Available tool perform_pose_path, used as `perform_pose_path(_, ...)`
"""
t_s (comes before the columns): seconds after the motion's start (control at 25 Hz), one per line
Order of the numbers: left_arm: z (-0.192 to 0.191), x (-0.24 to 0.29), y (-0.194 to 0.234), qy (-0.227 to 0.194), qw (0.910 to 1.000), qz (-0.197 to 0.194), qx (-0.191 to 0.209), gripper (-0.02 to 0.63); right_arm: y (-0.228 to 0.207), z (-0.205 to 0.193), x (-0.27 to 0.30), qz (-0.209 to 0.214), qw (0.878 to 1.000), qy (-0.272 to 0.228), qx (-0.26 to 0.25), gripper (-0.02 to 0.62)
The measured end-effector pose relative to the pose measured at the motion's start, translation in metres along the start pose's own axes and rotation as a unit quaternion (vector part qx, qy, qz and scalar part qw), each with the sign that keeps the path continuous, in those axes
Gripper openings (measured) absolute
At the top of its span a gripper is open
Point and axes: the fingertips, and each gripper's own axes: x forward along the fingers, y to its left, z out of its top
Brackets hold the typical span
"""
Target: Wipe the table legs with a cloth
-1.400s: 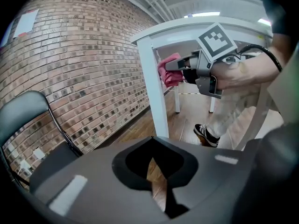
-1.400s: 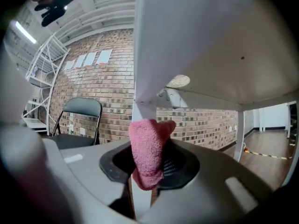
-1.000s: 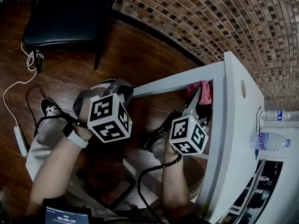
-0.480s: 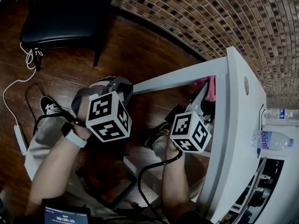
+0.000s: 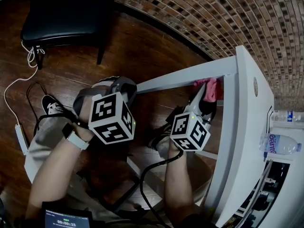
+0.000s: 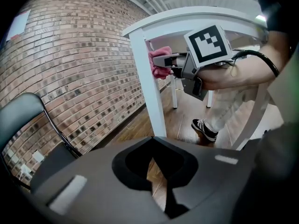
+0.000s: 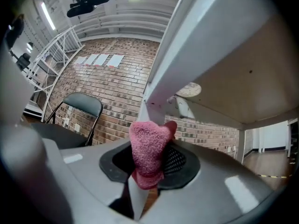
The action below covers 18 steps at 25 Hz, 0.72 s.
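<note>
White surface (image 5: 247, 127) overhead, and at its far corner the right gripper (image 5: 203, 99) is still pressing the pink cloth (image 5: 209, 89), clamped in its jaws, against the table leg (image 6: 149, 92). It's barely shifting, so the wiping looks freshly begun. The left gripper (image 6: 156, 181) is idling left, jaws together, empty.

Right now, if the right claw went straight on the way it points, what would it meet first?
Probably the white table leg, near its top: the pink fluffy cloth in the right claw looks pressed against it.
</note>
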Motion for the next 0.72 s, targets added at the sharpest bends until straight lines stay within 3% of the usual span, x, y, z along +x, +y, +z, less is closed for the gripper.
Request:
perform_pose_path(0.32,-0.0026,0.0039,-0.0049,0.008,0.9999,-0.008,0.005,0.002,0.0088,-0.0109,0.0006,0.009,0.999,-0.022,-0.044,0.096)
perform_pose_path(0.72,-0.0028,0.0055,-0.0074,0.010,0.9999,-0.011,0.007,0.002,0.0091,-0.0122,0.0009,0.019,0.999,-0.045,-0.006,0.092)
